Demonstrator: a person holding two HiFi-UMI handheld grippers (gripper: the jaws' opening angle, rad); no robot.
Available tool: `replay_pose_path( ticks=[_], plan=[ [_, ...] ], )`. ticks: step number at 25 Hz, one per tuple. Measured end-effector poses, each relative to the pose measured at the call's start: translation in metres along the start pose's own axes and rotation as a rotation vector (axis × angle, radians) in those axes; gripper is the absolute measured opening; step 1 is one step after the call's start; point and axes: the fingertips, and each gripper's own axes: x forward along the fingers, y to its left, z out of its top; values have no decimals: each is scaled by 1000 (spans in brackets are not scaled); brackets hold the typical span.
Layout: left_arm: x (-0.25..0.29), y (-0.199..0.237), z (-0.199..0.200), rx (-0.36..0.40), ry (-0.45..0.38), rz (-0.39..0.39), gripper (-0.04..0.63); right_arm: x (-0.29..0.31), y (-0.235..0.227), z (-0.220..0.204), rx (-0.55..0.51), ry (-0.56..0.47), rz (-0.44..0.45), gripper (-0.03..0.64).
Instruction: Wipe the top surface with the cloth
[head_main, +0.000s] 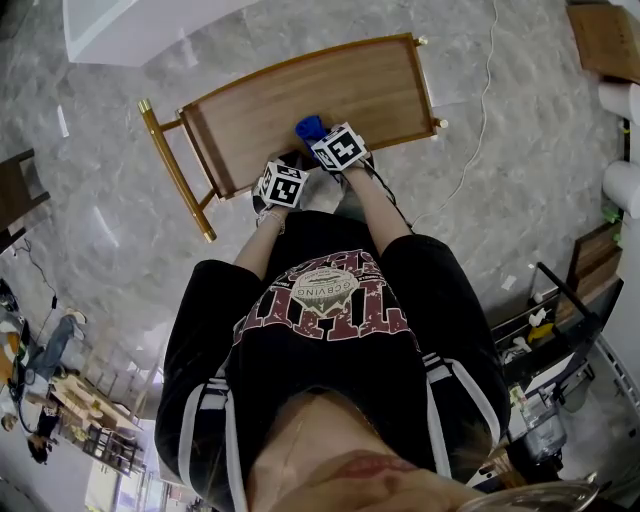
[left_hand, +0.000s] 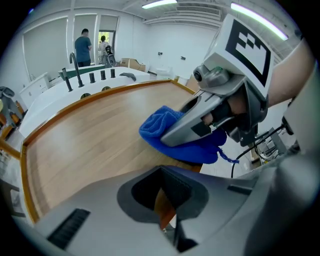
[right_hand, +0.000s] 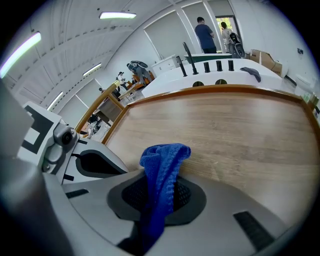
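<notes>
Bright, even indoor light from ceiling strips (right_hand: 117, 15); soft shadows; strong fisheye bending in gripper views.

Grey marble floor (head_main: 120, 230) all round, a white cable (head_main: 487, 90) snaking across it. White walls (left_hand: 165, 42), strip lights (left_hand: 159, 4) glowing overhead. There's a white counter (left_hand: 45, 97) with a black tap (left_hand: 75, 70), and people (left_hand: 83, 47) by a bright doorway (left_hand: 106, 42).

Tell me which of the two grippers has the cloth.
The right gripper: the blue cloth is pinched between its jaws. The left gripper has no cloth between its jaws.
</notes>
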Motion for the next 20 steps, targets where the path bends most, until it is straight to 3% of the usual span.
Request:
replay_pose_path(
  ticks=[20],
  plan=[
    [32,-35,35,85,31,-43,48,-36,-49,-13,32,-29,-73,55]
  ],
)
